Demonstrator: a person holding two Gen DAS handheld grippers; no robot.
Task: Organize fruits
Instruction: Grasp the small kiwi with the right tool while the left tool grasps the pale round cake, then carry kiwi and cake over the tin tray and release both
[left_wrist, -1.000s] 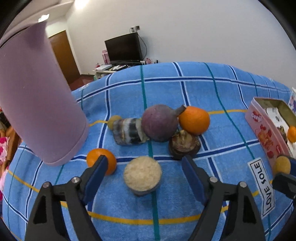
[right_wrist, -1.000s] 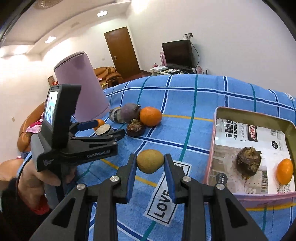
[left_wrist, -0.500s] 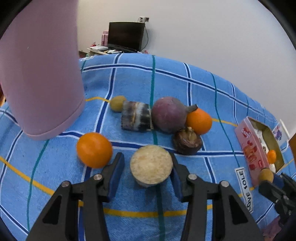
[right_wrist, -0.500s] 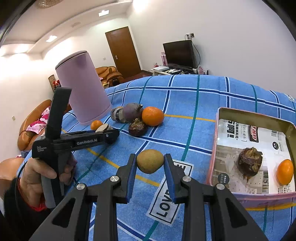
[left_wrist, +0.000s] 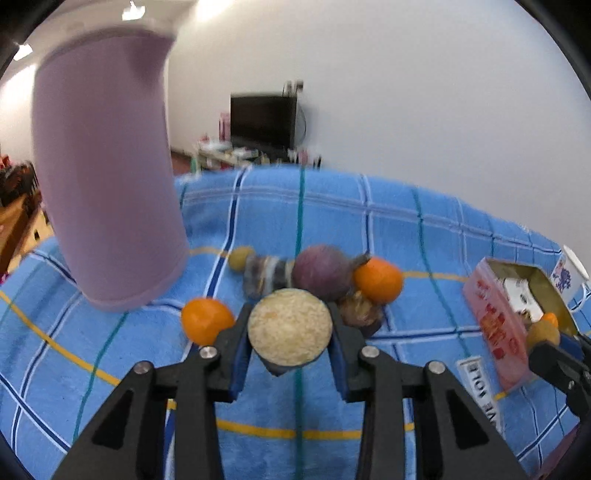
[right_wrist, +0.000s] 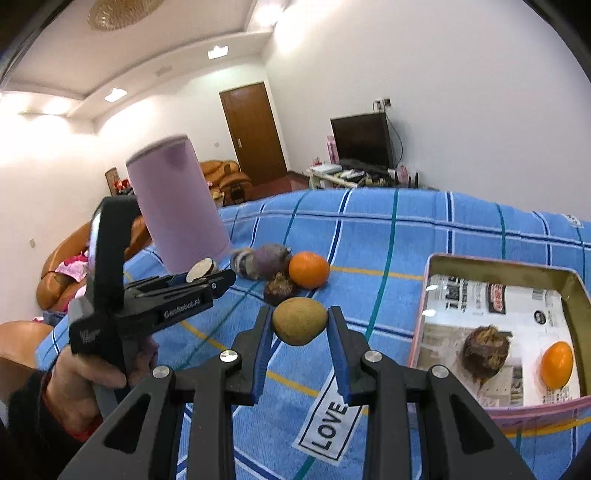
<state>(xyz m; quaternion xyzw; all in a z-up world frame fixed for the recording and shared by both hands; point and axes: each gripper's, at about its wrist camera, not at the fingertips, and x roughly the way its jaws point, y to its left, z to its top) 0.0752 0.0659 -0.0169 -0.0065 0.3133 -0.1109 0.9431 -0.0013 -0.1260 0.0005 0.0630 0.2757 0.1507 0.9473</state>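
While the left gripper (left_wrist: 290, 339) is clamped on a round pale-topped fruit (left_wrist: 289, 332), held clear of the blue checked cloth (left_wrist: 369, 229), the right gripper (right_wrist: 300, 326) is clamped on a brown-green fruit (right_wrist: 299, 320) beside the open tin (right_wrist: 424, 295). The tin holds a dark fruit (right_wrist: 485, 352) and an orange (right_wrist: 556, 363). Other fruit lies grouped near the pink bin (left_wrist: 107, 177).
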